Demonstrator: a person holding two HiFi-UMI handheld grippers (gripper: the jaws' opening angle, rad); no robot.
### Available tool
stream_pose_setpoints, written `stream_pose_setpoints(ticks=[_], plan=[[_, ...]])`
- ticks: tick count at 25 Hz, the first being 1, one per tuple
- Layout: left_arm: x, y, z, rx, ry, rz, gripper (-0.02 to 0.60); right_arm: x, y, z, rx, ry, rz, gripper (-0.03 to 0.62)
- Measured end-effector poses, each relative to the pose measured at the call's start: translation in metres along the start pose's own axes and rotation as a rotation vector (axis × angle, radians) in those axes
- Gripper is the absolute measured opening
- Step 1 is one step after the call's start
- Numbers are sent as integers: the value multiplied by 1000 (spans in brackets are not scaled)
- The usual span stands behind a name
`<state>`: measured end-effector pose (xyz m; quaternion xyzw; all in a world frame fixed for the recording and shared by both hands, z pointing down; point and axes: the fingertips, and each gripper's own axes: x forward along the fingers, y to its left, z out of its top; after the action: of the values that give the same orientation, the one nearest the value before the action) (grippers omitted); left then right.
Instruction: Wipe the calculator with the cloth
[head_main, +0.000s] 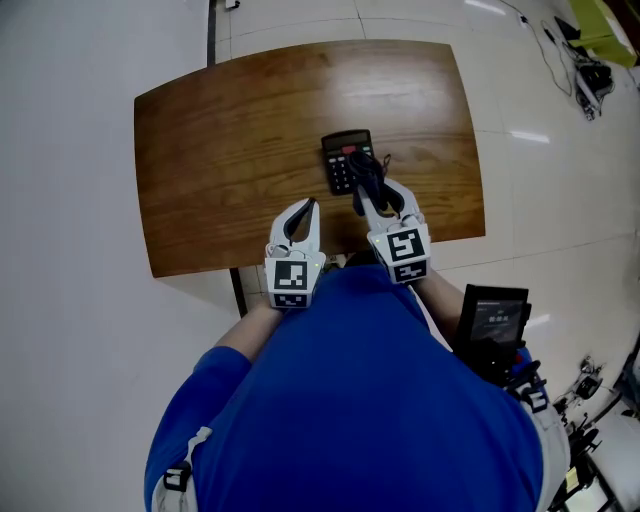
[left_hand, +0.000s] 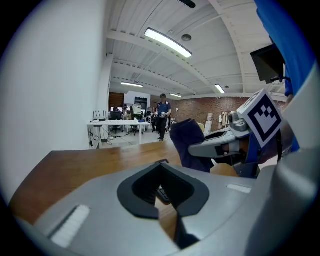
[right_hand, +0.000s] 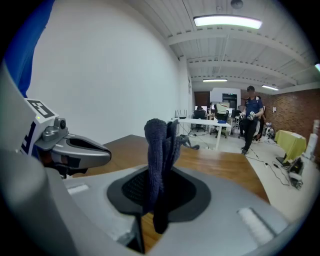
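Note:
A black calculator (head_main: 344, 157) lies on the wooden table (head_main: 230, 130), near its front edge and right of centre. My right gripper (head_main: 376, 196) is shut on a dark blue cloth (head_main: 366, 174) that hangs bunched over the calculator's lower right part. In the right gripper view the cloth (right_hand: 159, 145) stands up between the jaws of the right gripper (right_hand: 159, 175). My left gripper (head_main: 308, 207) hovers over the front edge to the left of the calculator, shut with nothing in it. Through its jaws in the left gripper view, a sliver of the calculator (left_hand: 162, 194) shows.
The table's front edge runs just below both grippers, with white floor all around it. A black screen device (head_main: 492, 322) hangs at the person's right side. Desks (left_hand: 117, 125) and standing people show far off in the room.

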<state>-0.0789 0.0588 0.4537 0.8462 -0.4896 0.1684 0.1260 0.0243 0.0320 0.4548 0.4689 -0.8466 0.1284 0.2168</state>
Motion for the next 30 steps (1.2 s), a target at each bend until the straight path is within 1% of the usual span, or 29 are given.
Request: stream_pose_setpoints(ticks=[5,8,11,15,17,20,25,30], plan=[[27,6,-13,9,64,-5,5,43,-13,-10,13,53,47,83],[57,12,-26,5,97,-18,5,79,-25,-19,24,85,71,83],[77,10,-40,23,129,-35,5,109,-28,-32,35,122,103,83],[64,2,-40,34,147,-22,5,117,-10,-33,20,154,153,83],[56,3,-36,30,146,-8,5,121,-3,-28,12,166,170,83],[46,4,-39,34,167,0,5,125,6,-27,2,187,187,83],[48,5,-45,28,174,8,5,125,8,-32,-36,214,186,83],[58,4,-47,44,162,-9,5,124,-1,-33,-45,219,168,83]])
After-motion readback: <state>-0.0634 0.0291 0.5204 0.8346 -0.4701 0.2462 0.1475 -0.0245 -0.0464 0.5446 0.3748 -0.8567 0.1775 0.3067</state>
